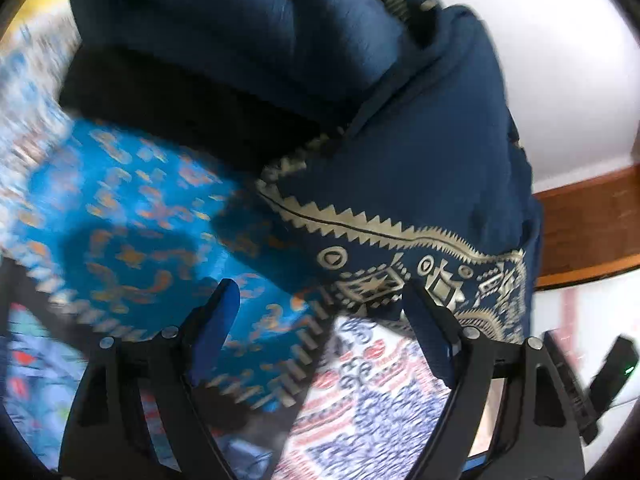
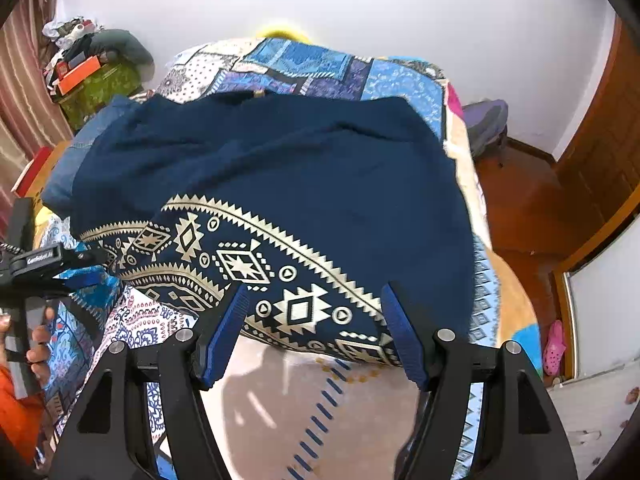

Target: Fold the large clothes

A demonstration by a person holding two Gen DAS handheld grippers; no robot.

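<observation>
**Right wrist view: garment spread, both sets of fingers released, hem unsecured**

Right wrist view shows the dark navy cloth garment with the cream geometric border print [image 2: 280,168] lying across the patchwork-quilted bed [image 2: 304,64], its printed hem nearest you. Your right gripper [image 2: 314,332] hovers at that hem with its blue-padded fingers [image 2: 224,332] spread apart and nothing between them.

Left wrist view is motion-blurred. Your left gripper [image 1: 320,328] is likewise released; a bunched, hanging part of the garment [image 1: 400,152] sits just beyond its fingers [image 1: 216,324], seemingly raised off the bed, though what holds it up is not visible.

Risks noted:

- Pinching only the top layer at the hem is likely; the cloth is doubled there, and a partial bite would leave the lower layer behind and skew the fold.
- The garment's right edge lies near the bed's edge above the wooden floor [image 2: 520,200]. A hard pull could slide it off.
- Bunched fabric on your left side may trap wrinkles if you fold over it unsmoothed.
- The fingers could snag the quilt itself if you dip too low.
</observation>
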